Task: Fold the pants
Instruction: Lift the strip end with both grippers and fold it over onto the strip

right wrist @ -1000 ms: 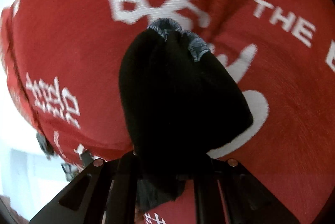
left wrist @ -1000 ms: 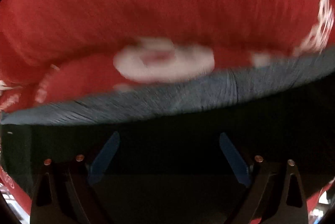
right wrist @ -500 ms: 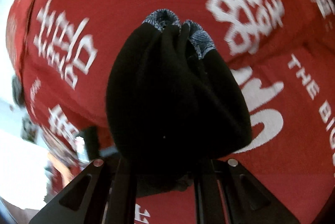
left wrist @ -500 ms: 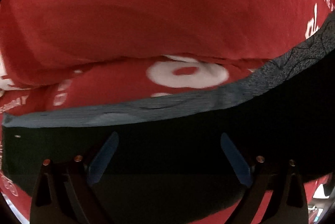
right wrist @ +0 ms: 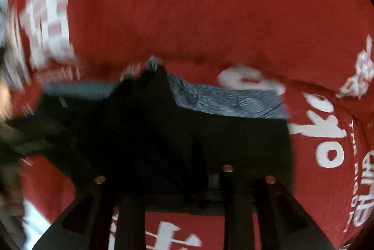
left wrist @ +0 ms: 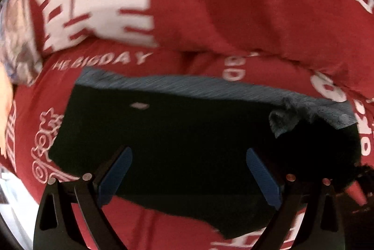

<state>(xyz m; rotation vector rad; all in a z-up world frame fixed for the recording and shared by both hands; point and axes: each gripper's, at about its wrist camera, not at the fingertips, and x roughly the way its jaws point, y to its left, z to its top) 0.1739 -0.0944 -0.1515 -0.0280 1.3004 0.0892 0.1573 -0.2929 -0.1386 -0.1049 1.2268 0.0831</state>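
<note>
The black pants [left wrist: 187, 133] with a grey waistband [left wrist: 210, 86] lie on a red bedspread. My left gripper [left wrist: 189, 154] is open just above the black cloth, its blue pads [left wrist: 116, 172] wide apart and holding nothing. In the right wrist view the pants [right wrist: 187, 144] spread out with the grey waistband [right wrist: 229, 100] at the far edge. My right gripper [right wrist: 184, 182] has its fingers wide apart, and black cloth covers the tips. The right wrist view is blurred, so I cannot tell whether it holds the cloth.
The red bedspread [left wrist: 233, 4] with white printed characters and letters lies under and behind the pants in a raised fold. A patterned cloth [left wrist: 16, 34] shows at the far left. A pale floor strip [left wrist: 9, 198] shows at the lower left.
The right gripper was shut on a bunched wad of black cloth; now its fingers stand apart and the pants lie spread flat. The left gripper has pulled back, showing more bedspread.
</note>
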